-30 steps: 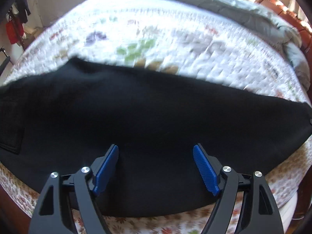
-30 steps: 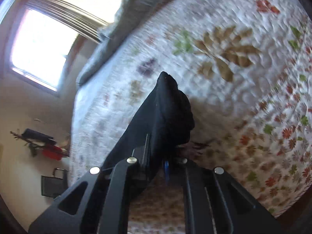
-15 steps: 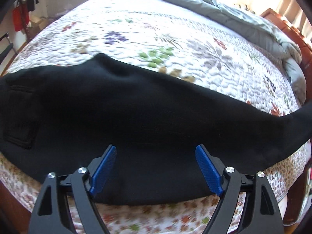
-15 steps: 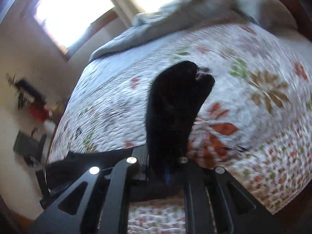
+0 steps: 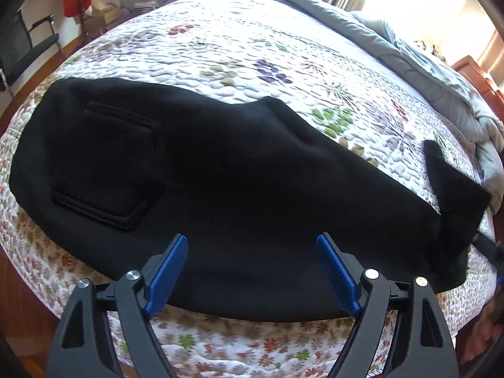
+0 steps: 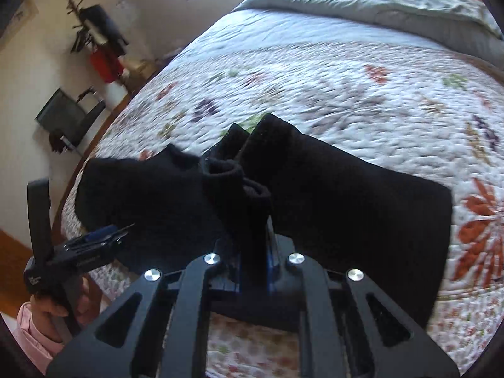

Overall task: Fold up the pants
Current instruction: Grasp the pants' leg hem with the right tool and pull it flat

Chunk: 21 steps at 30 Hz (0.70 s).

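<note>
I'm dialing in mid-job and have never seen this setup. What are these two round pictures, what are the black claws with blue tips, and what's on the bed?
There is no robot. A person holds a two-finger gripper in each hand, and each gripper carries a wide-angle camera looking along its fingers. In the left camera's picture, the left gripper stands open and empty above black pants, which lie spread on a flowered quilt. In the right camera's picture, the right gripper is clamped on a bunched leg end of the pants. The left gripper shows there too, at the lower left.

Quilt [image 5: 283,50] beyond pants [image 5: 220,173] lies open; grey duvet [image 5: 409,63] blocks far edge.
</note>
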Tool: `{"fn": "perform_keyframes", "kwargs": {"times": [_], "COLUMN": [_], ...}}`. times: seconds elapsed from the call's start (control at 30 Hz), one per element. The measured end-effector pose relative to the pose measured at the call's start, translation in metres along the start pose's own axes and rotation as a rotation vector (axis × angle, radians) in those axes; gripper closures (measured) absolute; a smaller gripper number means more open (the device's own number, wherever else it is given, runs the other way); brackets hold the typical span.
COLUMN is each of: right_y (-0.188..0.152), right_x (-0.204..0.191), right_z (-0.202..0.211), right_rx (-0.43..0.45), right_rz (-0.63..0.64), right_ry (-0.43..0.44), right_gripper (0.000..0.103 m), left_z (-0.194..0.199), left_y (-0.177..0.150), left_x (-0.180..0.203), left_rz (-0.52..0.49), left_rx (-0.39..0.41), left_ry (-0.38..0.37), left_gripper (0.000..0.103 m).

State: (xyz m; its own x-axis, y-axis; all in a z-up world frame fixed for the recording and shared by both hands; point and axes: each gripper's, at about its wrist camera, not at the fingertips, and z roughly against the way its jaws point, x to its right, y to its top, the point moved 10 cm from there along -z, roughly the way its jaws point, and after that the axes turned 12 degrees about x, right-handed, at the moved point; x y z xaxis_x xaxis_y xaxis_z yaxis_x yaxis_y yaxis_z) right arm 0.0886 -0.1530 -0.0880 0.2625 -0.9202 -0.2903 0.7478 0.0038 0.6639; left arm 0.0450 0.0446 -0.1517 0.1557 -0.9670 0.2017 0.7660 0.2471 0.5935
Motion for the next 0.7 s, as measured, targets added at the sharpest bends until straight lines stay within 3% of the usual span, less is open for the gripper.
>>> {"fn": "perform_keyframes", "kwargs": {"times": [0.2, 0.3, 0.33, 0.4, 0.47, 0.53, 0.7], "right_y": [-0.021, -0.044, -0.051, -0.060, -0.060, -0.053, -0.033], "right_x": [-0.051, -0.059, -0.062, -0.066, -0.067, -0.059, 0.006], "right_z": [-0.038, -0.057, -0.059, -0.053, -0.036, -0.018, 0.027], "right_rx": [-0.091, -0.179, -0.210, -0.231, -0.238, -0.209, -0.084], "right_rz": [0.100, 0.104, 0.094, 0.045, -0.049, -0.130, -0.155], "right_ry": [0.027, 0.042, 0.065, 0.144, 0.261, 0.319, 0.163], "right_gripper": [0.092, 0.073, 0.063, 0.059, 0.049, 0.048, 0.046], "left_z": [0.002, 0.000, -0.001, -0.001, -0.003, -0.007, -0.025], "left_y": [0.004, 0.002, 0.001, -0.001, -0.005, -0.011, -0.028], "left_x": [-0.014, -0.016, -0.015, -0.008, 0.003, 0.019, 0.061], "left_rz": [0.037, 0.046, 0.051, 0.062, 0.066, 0.046, 0.004], "left_rx": [0.005, -0.006, -0.011, -0.027, -0.046, -0.073, -0.148], "left_ry": [0.001, -0.005, -0.013, -0.044, -0.079, -0.107, -0.154], "left_gripper": [0.019, 0.019, 0.019, 0.019, 0.019, 0.019, 0.019]}}
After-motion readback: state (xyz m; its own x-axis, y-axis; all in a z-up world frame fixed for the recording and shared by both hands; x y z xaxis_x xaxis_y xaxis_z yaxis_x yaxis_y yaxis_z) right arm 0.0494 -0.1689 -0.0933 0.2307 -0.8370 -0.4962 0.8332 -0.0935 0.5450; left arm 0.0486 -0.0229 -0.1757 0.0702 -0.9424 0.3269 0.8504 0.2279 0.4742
